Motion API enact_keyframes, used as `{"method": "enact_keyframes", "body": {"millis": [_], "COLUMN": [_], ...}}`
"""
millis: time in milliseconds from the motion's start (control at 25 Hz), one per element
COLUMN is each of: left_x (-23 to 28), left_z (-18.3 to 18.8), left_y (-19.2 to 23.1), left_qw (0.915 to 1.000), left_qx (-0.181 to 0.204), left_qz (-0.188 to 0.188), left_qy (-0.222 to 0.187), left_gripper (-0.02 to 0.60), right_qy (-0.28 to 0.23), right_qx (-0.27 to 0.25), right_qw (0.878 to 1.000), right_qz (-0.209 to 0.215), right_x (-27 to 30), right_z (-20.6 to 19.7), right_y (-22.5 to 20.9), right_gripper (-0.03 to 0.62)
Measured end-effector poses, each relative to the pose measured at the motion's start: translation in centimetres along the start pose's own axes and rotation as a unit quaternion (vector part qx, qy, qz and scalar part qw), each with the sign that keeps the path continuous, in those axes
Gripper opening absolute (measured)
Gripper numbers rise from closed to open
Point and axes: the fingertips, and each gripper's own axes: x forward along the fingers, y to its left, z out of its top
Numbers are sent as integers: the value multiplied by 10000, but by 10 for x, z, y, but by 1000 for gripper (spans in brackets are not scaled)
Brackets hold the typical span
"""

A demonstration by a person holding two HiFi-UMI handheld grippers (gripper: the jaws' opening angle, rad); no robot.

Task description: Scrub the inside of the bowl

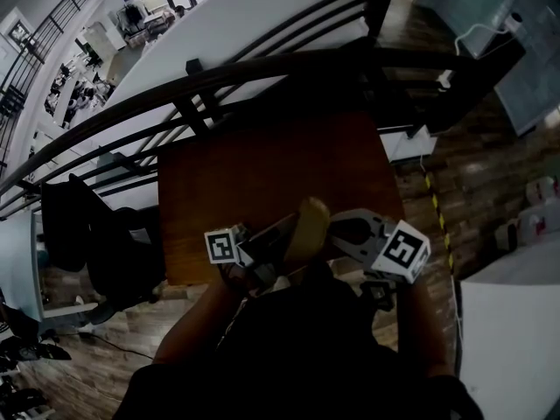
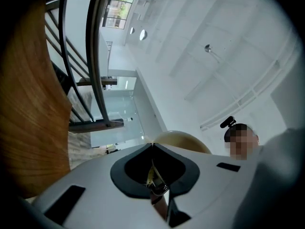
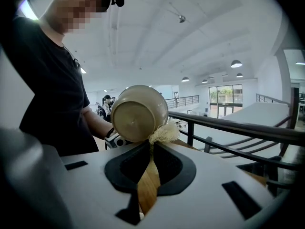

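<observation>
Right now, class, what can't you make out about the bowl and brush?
Inside of the bowl: right gripper view shows only its underside; head view too dark.
Whether the brush reaches inside: the rim hides it.
Left gripper view: the left gripper covers most of the bowl.

- The bowl (image 1: pixel 308 226) hangs over the near edge of the surface (image 1: pixel 262 173), between the two tongs.
- The left tongs (image 1: pixel 262 254) grip its rim from the left; the right tongs (image 1: pixel 343 234) stand at its right.
- A brush (image 3: pixel 164 133) sits in the right tongs, its head against the bowl's edge.
- A railing (image 1: pixel 219 77) runs behind the surface.
- A chair (image 1: pixel 87 234) stands left of the surface.
</observation>
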Motion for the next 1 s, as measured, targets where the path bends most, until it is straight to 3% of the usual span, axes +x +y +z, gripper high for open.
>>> {"method": "enact_keyframes", "body": {"millis": [400,720,840,1000], "left_x": [10,5,1,-4], "left_z": [15,19,20,12], "left_y": [5,18,22,22], "left_qw": [9975,9962,9961,9974], "left_qx": [442,333,260,85], "left_qz": [396,652,692,609], "left_qy": [-395,-478,-475,-379], "left_gripper": [7,6,5,5], "right_qy": [-7,-335,-660,-994], "right_qx": [54,-129,-121,-188], "right_qw": [9985,9944,9941,9948], "right_qz": [543,998,853,77], "right_x": [11,5,-7,-27], "right_z": [-12,7,25,46], "right_y": [38,73,72,47], "right_gripper": [35,37,35,35]}}
